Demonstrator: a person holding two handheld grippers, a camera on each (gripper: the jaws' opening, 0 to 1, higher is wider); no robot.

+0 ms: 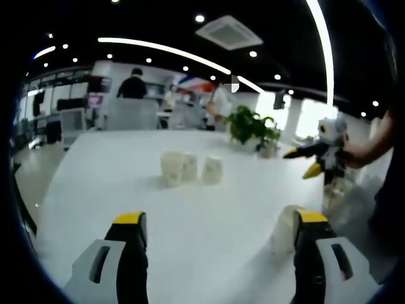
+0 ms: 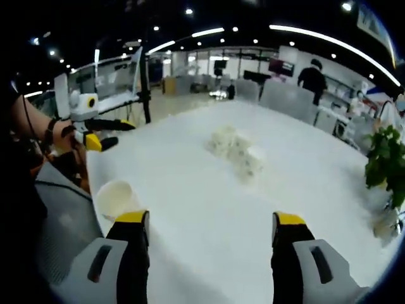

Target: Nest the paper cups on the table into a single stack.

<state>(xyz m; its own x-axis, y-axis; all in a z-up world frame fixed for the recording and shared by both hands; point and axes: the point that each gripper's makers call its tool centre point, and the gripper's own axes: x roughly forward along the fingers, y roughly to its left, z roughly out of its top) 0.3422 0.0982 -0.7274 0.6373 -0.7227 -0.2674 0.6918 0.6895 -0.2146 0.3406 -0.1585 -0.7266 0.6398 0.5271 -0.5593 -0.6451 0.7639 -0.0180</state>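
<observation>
1. The paper cups (image 1: pixel 188 167) are seen in the left gripper view as a small pale cluster standing near the middle of the white bench (image 1: pixel 114 190); three rounded shapes can be counted, two touching at the left and one just beside them at the right.
2. A further single cup (image 1: pixel 283 229) is seen near the bench edge, just left of the left gripper's right jaw and partly hidden by it.
3. The left gripper (image 1: pixel 221 221) is held low over the bench with its yellow-tipped jaws wide apart and nothing between them.
4. In the right gripper view the same cluster (image 2: pixel 235 150) is blurred into a pale lumpy row, so the number of cups cannot be told there.
5. The single cup (image 2: pixel 116 197) is shown in that view lying near the bench corner with its open mouth toward the camera, just above the left jaw of the right gripper (image 2: pixel 211 223), whose jaws stand apart and empty.
6. The other gripper (image 2: pixel 88 120), held by a hand, is seen at the left edge of the right gripper view; whether it touches the bench cannot be told.
7. A potted plant (image 1: pixel 253 126) is seen at the far right side of the bench in the left gripper view.
</observation>
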